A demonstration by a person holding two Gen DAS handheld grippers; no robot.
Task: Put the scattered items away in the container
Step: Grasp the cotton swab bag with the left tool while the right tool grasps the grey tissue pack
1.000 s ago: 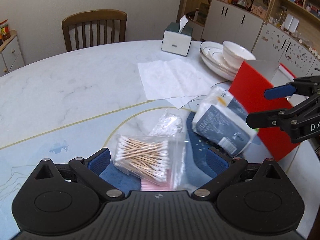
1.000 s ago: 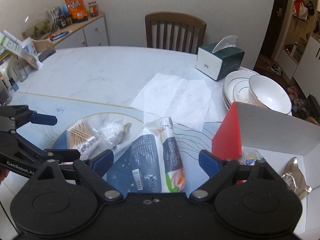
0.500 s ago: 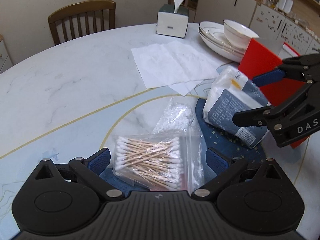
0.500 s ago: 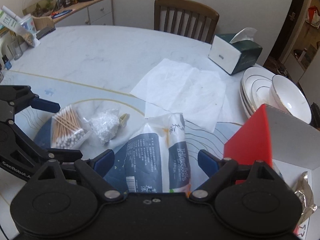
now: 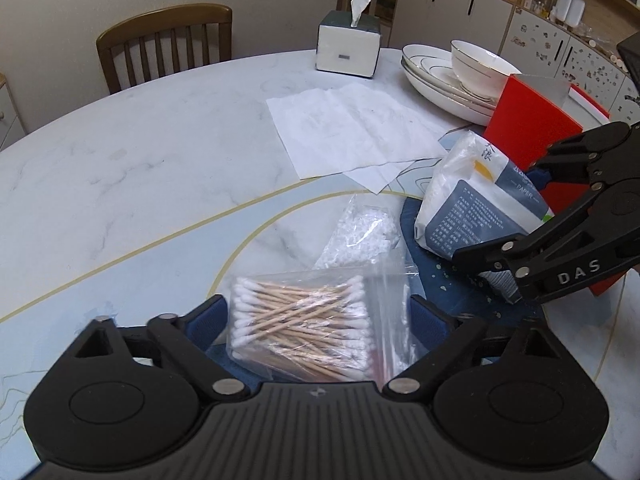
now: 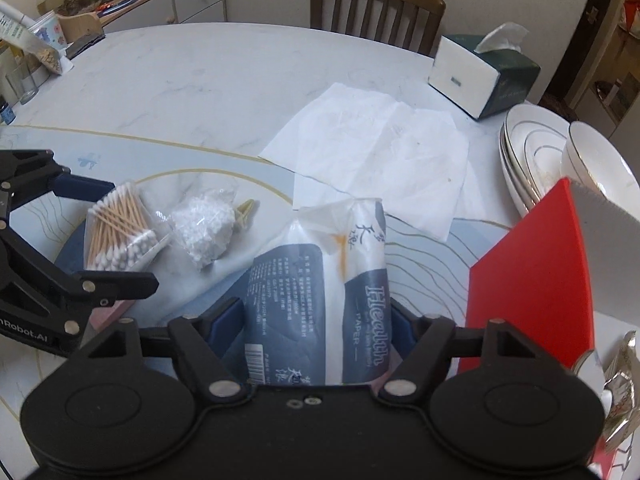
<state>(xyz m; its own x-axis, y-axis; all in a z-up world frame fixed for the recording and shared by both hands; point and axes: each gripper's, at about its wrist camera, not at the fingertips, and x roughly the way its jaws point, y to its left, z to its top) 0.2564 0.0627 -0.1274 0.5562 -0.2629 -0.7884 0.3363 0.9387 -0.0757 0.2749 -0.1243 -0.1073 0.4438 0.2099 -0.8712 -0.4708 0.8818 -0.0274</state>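
A clear bag of cotton swabs lies on the round table between the fingers of my left gripper, whose jaws are closing; the pads stand just at the bag's edges. A blue-and-white tissue pack sits between the fingers of my right gripper, whose jaws are closing too, with both pads against its sides. The left wrist view shows the right gripper around the tissue pack. A small bag of white pieces lies between the two. The red box stands open just right of the pack.
Unfolded white paper napkins lie beyond the items. Stacked plates with a bowl and a tissue box stand at the back right. A crinkled foil packet lies inside the red box. A wooden chair stands behind the table.
Both grippers came down over their items. The left jaws narrowed toward the swab bag, and the right jaws narrowed onto the tissue pack.
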